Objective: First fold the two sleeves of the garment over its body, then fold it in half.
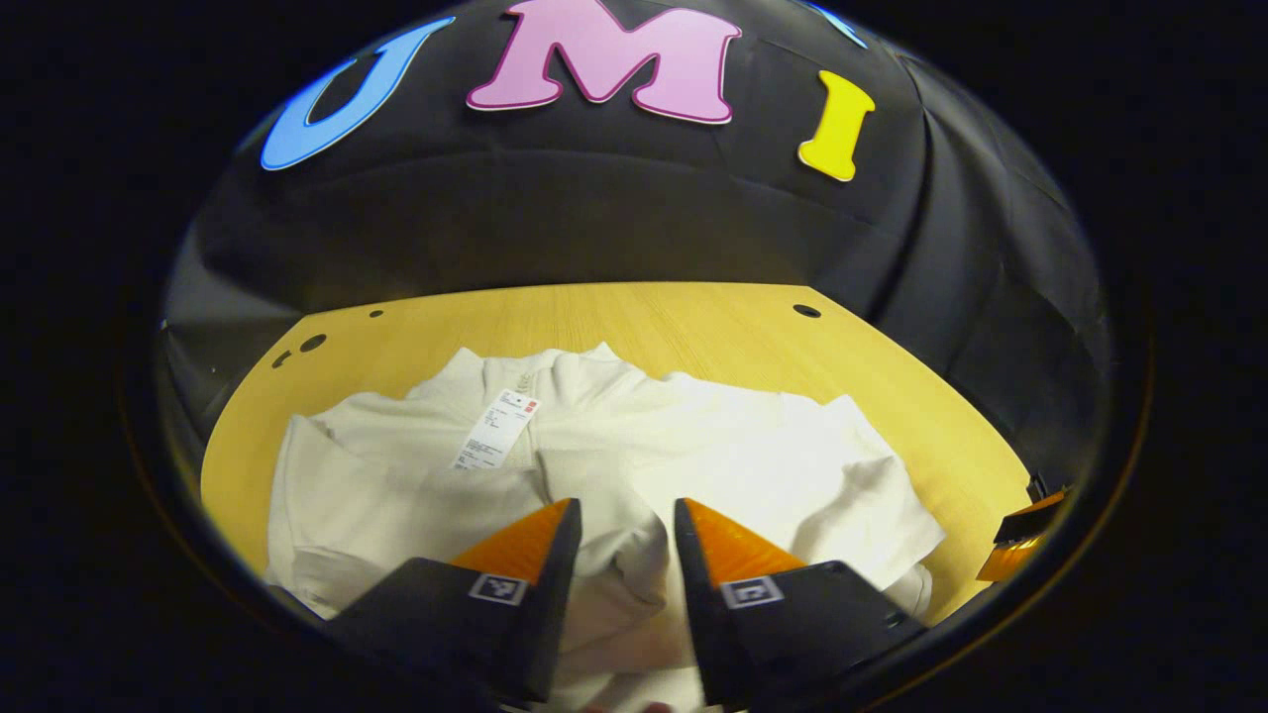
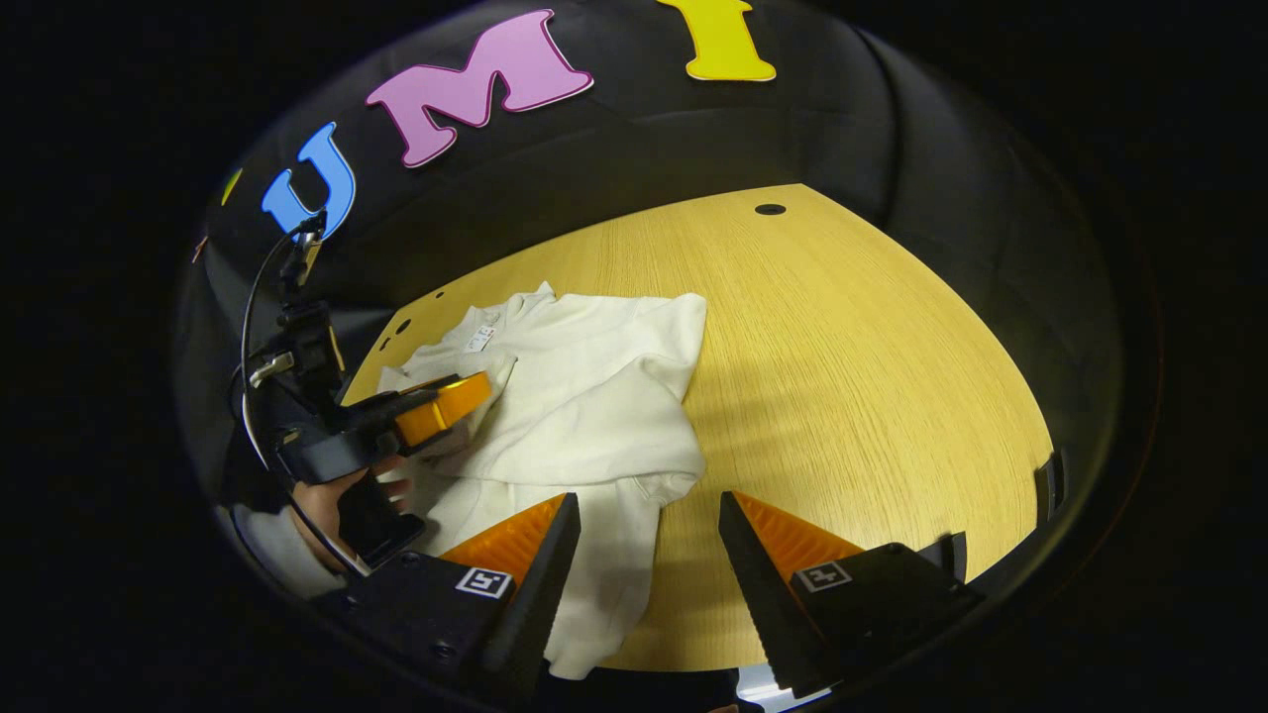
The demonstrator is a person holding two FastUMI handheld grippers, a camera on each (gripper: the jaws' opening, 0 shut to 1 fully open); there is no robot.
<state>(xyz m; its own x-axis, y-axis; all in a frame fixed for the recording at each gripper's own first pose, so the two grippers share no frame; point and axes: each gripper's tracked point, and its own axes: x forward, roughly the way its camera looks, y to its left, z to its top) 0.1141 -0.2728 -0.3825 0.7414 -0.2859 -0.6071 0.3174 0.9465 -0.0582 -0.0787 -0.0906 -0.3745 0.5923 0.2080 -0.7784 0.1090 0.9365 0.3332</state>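
A light wooden table [image 2: 852, 376] with small dark holes [image 2: 770, 209] near its far edge.

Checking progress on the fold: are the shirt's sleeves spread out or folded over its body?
Folded in. Both sleeves of the white shirt lie across its body on the table, though bunched, not flat.

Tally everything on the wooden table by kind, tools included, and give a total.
White fabric garment: 1
White paper tag on the garment: 1
Handheld two-finger tools: 2, left tool, right tool
Total: 4
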